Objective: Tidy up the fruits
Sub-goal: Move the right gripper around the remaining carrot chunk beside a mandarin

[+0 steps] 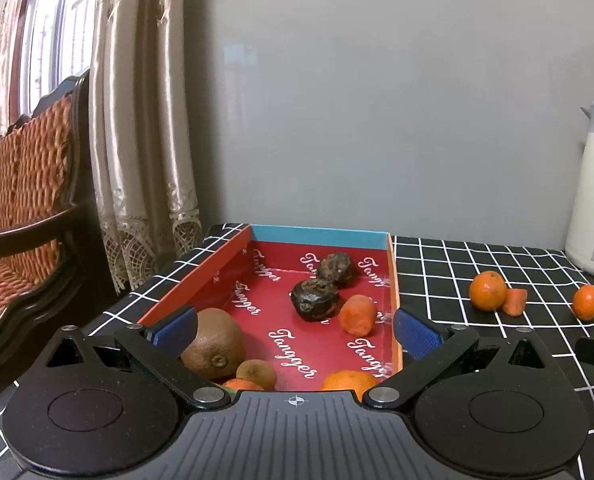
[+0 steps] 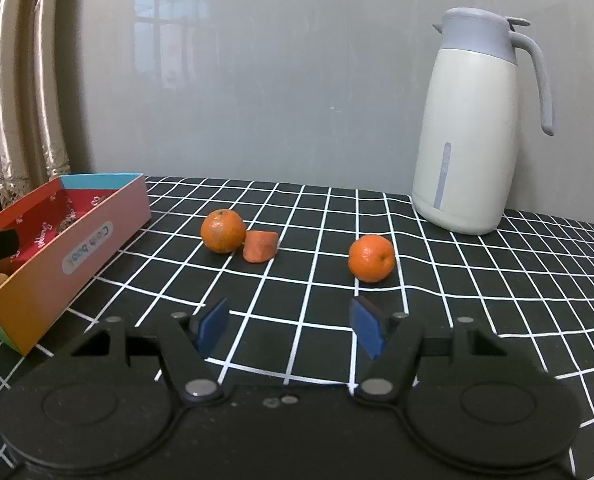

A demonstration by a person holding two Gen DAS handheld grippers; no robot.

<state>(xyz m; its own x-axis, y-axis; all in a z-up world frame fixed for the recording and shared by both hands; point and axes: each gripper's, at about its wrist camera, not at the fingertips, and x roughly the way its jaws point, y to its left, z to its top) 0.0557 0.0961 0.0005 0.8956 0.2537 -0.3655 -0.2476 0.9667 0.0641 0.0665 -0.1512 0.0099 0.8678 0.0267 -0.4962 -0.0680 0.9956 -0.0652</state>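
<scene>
On the checked counter [image 2: 437, 292], beyond your right gripper [image 2: 289, 326], lie the fruits left to gather: one mandarin [image 2: 371, 258] a little right of your line, a second mandarin [image 2: 222, 231] farther left and touching a carrot piece [image 2: 259, 246]. Your right gripper hangs released over bare cloth, its blue pads parted about halfway with nothing between them. I judge the near right-hand mandarin the easiest next pick: swing right so it sits centred between the pads, come down low around its widest part, and close gently, since a round fruit will likely roll away if one pad touches first.

Your left gripper [image 1: 297, 334] stands fully spread and empty over the near end of the red box [image 1: 201, 272]. Inside lie a large kiwi [image 1: 217, 342] just beside its left pad, a smaller kiwi [image 1: 257, 374], two dark wrinkled fruits [image 1: 315, 300], another carrot piece [image 1: 359, 314], and orange fruit [image 1: 349, 384] at the near edge, partly hidden by the gripper body. Lift that hand clear without nudging the kiwi.

Between the loose fruit and the box the counter is free, so the carry looks unobstructed; only the box's right wall must be cleared. A tall cream jug [image 2: 469, 148] stands well behind the right mandarin, near the wall, out of your path unless you overreach.
</scene>
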